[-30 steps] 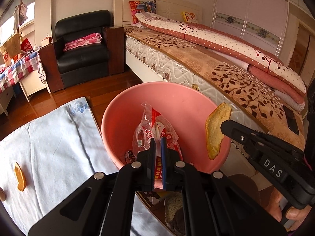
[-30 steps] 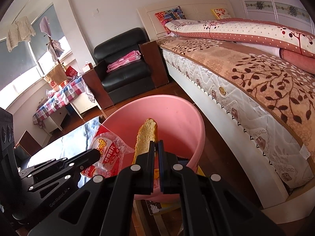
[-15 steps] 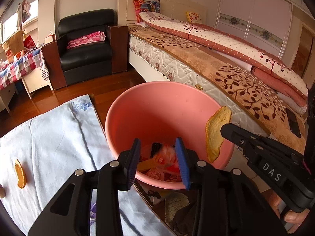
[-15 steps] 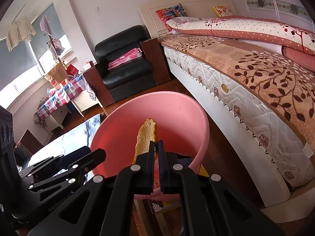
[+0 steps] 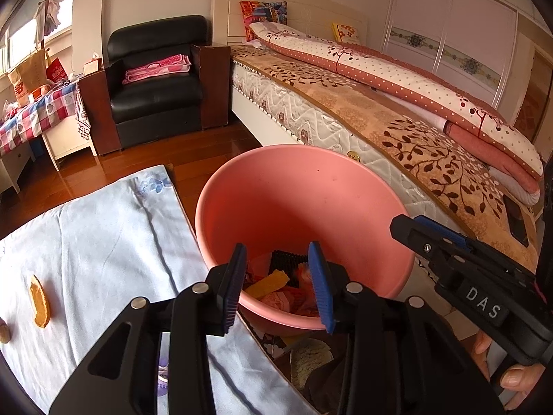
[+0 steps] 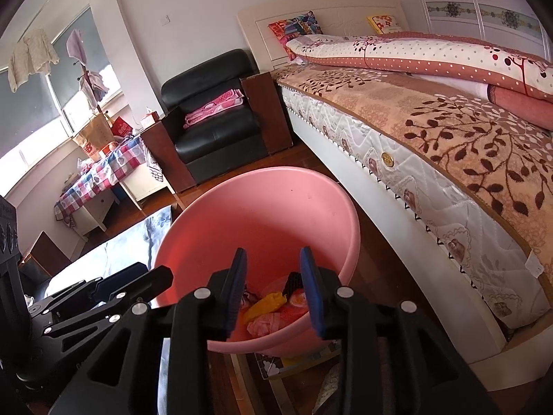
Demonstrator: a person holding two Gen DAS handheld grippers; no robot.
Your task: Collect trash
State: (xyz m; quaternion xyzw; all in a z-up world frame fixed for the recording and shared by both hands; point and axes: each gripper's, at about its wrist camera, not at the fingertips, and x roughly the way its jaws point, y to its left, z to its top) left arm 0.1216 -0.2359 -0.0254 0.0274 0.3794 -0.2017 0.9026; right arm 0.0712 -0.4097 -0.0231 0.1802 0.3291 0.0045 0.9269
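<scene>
A pink plastic bin (image 5: pixel 297 193) stands on the floor beside the table and holds mixed trash (image 5: pixel 276 285). It also shows in the right wrist view (image 6: pixel 269 214), with trash (image 6: pixel 273 307) at its bottom. My left gripper (image 5: pixel 278 285) is open and empty over the bin's near rim. My right gripper (image 6: pixel 273 290) is open and empty over the bin too; it appears in the left wrist view (image 5: pixel 425 230) at the bin's right rim. An orange peel piece (image 5: pixel 38 301) lies on the pale blue tablecloth (image 5: pixel 103 242) at the left.
A bed (image 5: pixel 397 117) with a patterned cover runs along the right of the bin. A black armchair (image 5: pixel 155 79) stands at the back. A checked-cloth side table (image 5: pixel 31 114) is at the far left. A small brown object (image 5: pixel 4 333) lies at the cloth's left edge.
Both grippers have opened. The left let go of a snack wrapper and the right let go of a yellow peel; both are gone from the grippers and trash lies in the bin.
</scene>
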